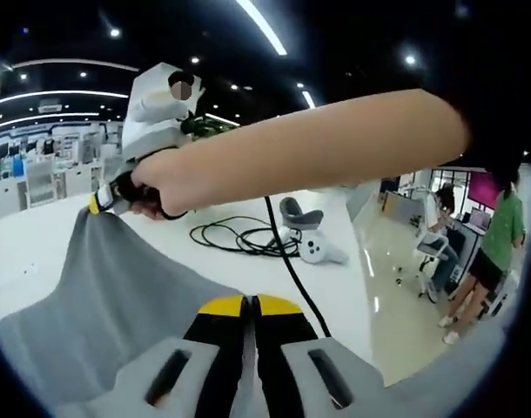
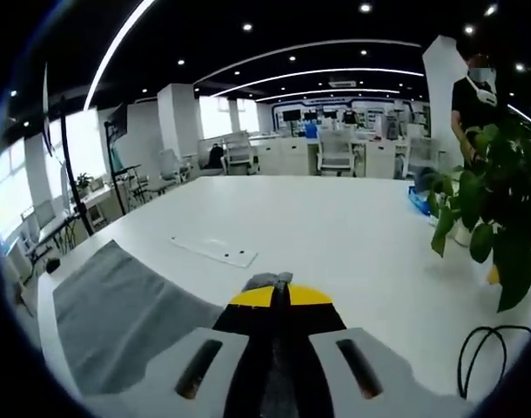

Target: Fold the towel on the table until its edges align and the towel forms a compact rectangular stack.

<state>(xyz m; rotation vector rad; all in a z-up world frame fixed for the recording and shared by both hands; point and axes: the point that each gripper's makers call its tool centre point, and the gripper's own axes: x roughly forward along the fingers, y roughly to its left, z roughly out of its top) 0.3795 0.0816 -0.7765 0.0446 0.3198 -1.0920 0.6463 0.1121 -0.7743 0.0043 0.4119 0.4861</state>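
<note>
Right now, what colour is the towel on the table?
Plain grey, no pattern. The towel shows best in the left gripper view, spread across the white table.

Matt grey cloth towel (image 1: 117, 296), soft and lightly creased; smooth, faintly glossy white table (image 2: 352, 235); matt plastic jaws, yellow-tipped.

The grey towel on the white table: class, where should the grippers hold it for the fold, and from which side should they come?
Grip the grey towel at two corners of one edge, coming in low over the table. Both grippers already pinch it so: the right gripper holds a bunched corner, the left gripper holds another. The cloth lies flat, so its corners are probably the easiest parts to grip.
</note>
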